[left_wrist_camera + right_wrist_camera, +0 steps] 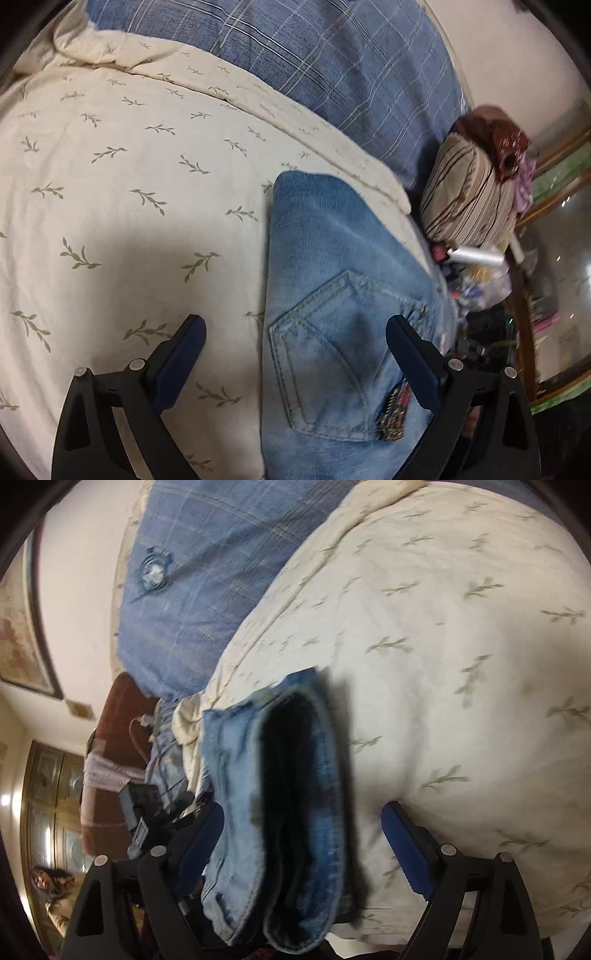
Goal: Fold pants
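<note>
Light blue jeans (pixel 332 295) lie folded in a narrow stack on a cream bedspread with a leaf print (pixel 122 177); a back pocket and a patch face up. My left gripper (pixel 295 328) is open above the jeans' near end, its right finger over the denim, its left finger over the bedspread. In the right wrist view the jeans (pixel 280 812) show their folded edge, with dark layers inside. My right gripper (pixel 303 819) is open, its fingers on either side of the stack and apart from it.
A blue plaid pillow (pixel 295 55) lies at the head of the bed. A striped cushion (pixel 469 195) with clothes on it and clutter (pixel 476 284) sit beside the bed. A wooden cabinet (pixel 55 794) and a brown chair (pixel 118 720) stand beyond the bed's edge.
</note>
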A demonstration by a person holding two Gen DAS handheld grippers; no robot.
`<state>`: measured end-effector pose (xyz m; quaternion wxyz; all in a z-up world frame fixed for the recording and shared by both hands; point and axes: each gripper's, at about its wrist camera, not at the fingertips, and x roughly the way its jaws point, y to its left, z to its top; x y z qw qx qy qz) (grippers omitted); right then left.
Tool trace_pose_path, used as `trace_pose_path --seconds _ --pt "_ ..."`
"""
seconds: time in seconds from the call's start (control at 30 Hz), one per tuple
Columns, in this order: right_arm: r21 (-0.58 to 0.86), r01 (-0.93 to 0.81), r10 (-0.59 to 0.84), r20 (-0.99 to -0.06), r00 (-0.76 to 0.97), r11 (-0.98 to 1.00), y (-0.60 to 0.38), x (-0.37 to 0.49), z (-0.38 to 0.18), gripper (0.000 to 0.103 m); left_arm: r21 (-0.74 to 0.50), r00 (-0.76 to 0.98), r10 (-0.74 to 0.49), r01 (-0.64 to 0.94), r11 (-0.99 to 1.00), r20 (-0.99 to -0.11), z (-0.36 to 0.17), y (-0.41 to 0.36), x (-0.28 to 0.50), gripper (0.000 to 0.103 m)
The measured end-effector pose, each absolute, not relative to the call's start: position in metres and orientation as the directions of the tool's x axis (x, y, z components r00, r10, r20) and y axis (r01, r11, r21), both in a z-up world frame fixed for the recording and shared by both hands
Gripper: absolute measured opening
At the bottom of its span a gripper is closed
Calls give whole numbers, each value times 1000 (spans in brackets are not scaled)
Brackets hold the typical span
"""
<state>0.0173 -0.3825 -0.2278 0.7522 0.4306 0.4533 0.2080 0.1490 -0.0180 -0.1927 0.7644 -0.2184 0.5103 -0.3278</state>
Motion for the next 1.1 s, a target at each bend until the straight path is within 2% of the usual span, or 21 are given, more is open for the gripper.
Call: trace_pose_path --seconds 0.03,0.13,0.2,0.3,0.47,0.7,0.83,0.9,1.0,1.1 --pt "838 59 720 -499 482 542 -374 19 -228 89 -673 263 -728 277 686 -634 -193 -19 151 98" --pt "772 59 677 -589 441 633 -351 25 -231 89 -684 276 -733 265 679 -621 -193 -20 155 98" --pt "757 40 666 -597 447 653 -342 29 -228 89 -679 286 -731 270 682 -620 -191 -21 156 98" --pt "758 46 661 -596 456 651 -338 32 -229 89 -614 286 -681 294 732 -675 -190 -31 151 97" --pt "731 41 630 -613 477 681 -330 33 -223 81 -469 325 -576 351 810 -750 -184 -44 127 97" --pt "670 12 585 -657 476 743 -323 34 -221 80 -444 361 -594 419 792 -719 -164 -57 114 97" --pt "683 12 598 -648 472 731 -328 33 -224 80 -516 306 -641 399 758 -704 -169 -57 140 95" --pt "684 8 600 -646 472 730 -329 31 -224 80 -573 236 -667 363 735 -706 -183 -61 157 78" --pt "687 7 603 -642 473 726 -329 31 -224 80 -664 185 -732 322 675 -656 -199 -56 164 77" --pt "685 2 602 -643 474 729 -330 30 -224 80 -654 192 -737 354 668 -649 -196 -57 157 73"
